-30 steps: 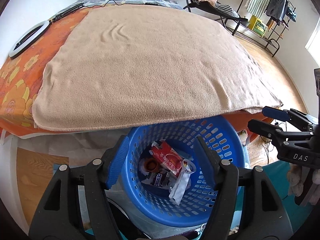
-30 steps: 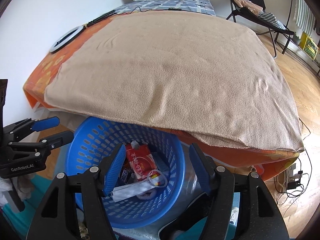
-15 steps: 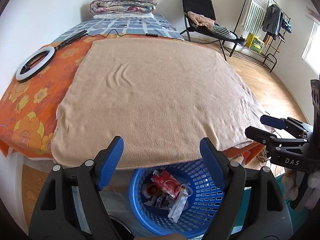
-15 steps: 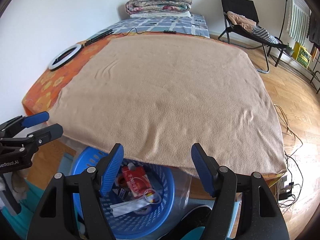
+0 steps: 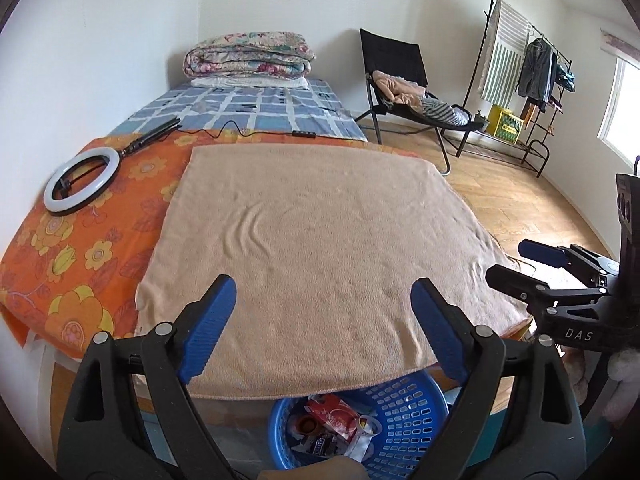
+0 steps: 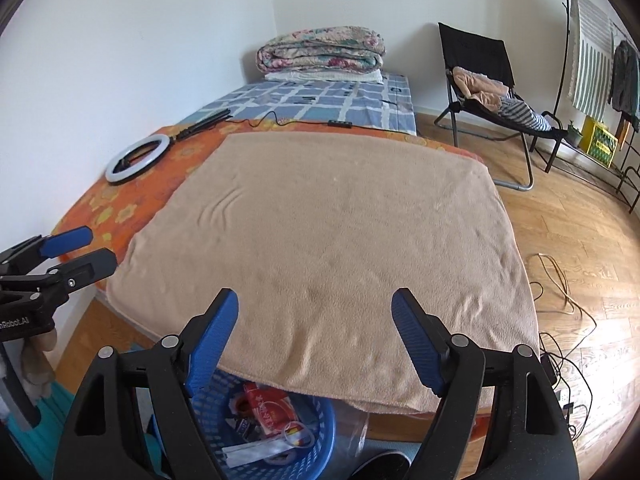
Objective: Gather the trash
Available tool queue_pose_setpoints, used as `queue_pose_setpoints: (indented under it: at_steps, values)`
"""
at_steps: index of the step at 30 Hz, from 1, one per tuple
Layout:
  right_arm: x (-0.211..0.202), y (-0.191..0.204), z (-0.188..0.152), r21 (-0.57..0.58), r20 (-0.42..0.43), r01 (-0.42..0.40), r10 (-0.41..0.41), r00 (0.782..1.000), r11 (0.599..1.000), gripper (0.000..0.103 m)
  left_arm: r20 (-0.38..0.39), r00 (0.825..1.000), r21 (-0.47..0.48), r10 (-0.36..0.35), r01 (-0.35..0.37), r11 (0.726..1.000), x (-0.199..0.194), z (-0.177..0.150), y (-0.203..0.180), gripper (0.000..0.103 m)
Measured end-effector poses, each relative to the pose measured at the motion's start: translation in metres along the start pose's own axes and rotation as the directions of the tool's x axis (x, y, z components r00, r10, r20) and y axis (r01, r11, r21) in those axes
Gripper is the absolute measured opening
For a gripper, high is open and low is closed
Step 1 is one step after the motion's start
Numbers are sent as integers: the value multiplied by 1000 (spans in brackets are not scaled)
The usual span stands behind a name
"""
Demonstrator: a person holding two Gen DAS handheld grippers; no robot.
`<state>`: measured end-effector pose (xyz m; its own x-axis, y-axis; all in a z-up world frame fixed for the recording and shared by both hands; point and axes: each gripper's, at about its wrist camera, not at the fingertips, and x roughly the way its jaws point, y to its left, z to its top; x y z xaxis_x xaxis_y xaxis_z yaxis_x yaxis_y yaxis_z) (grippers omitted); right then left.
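With the perforated blue plastic basket [image 5: 404, 424] of wrappers [image 5: 332, 414] below the tan fleece blanket's [image 5: 320, 264] edge, my left gripper [image 5: 324, 328] and right gripper [image 6: 316, 336], both wide open and empty, should scan the blanket for stray trash.

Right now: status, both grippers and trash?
Left gripper open, empty. Right gripper open, empty. Trash in blue basket below bed edge. Beige blanket bare.
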<state>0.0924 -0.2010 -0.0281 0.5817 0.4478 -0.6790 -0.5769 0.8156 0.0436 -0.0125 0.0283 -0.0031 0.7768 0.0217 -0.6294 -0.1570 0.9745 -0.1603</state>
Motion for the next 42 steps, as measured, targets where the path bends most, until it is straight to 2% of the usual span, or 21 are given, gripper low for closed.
queue_pose_setpoints:
  at_steps: [5, 10, 18, 24, 32, 42]
  values:
    - [-2, 5, 14, -31, 37, -3, 4, 999, 1000, 79, 58, 998, 9, 0, -1, 1000, -6, 21, -2, 97]
    - [2, 6, 20, -39, 58, -6, 8, 998, 999, 79, 89, 996, 8, 17, -18, 1000, -3, 28, 0, 100]
    - [16, -2, 20, 7, 20, -64, 64, 998, 998, 79, 41, 999, -20, 26, -25, 999, 23, 25, 7, 100]
    - [21, -4, 21, 9, 15, -46, 46, 999, 999, 79, 6, 999, -38, 35, -34, 999, 31, 19, 8, 100]
    - [30, -7, 21, 44, -13, -56, 57, 998, 997, 79, 7, 999, -41, 33, -33, 999, 32, 17, 9, 102]
    - [33, -3, 19, 32, -26, -43, 44, 999, 999, 79, 13, 999, -43, 35, -34, 999, 30, 16, 11, 102]
